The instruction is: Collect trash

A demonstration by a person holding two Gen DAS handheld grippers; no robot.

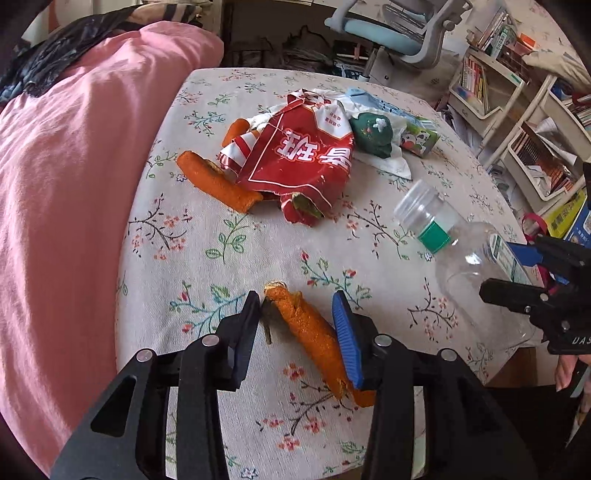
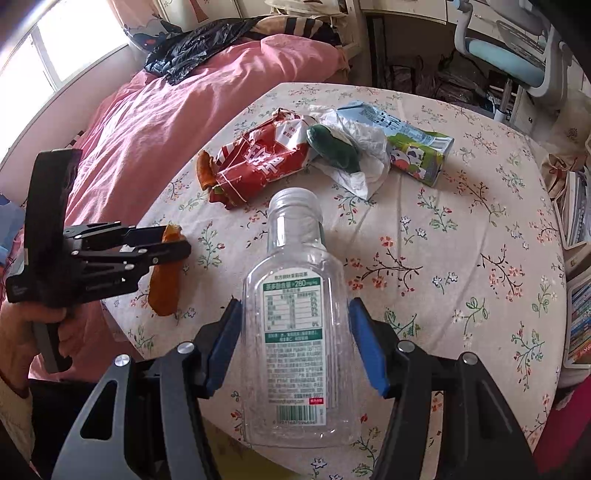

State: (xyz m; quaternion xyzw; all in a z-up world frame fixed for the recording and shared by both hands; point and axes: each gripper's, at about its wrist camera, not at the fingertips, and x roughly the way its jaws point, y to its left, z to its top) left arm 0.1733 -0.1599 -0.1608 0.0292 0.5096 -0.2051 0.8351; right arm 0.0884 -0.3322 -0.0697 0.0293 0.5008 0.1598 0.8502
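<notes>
Trash lies on a round table with a floral cloth. My left gripper is open, its jaws either side of an orange peel strip that lies on the cloth; the peel also shows in the right wrist view. My right gripper has its jaws against both sides of a clear plastic bottle, which also shows in the left wrist view. Farther back lie a red snack bag, another peel, a green wad, white tissue and a milk carton.
A pink quilt borders the table on the left, with a black plastic bag on it. A desk chair stands behind the table. Shelves of books stand to the right.
</notes>
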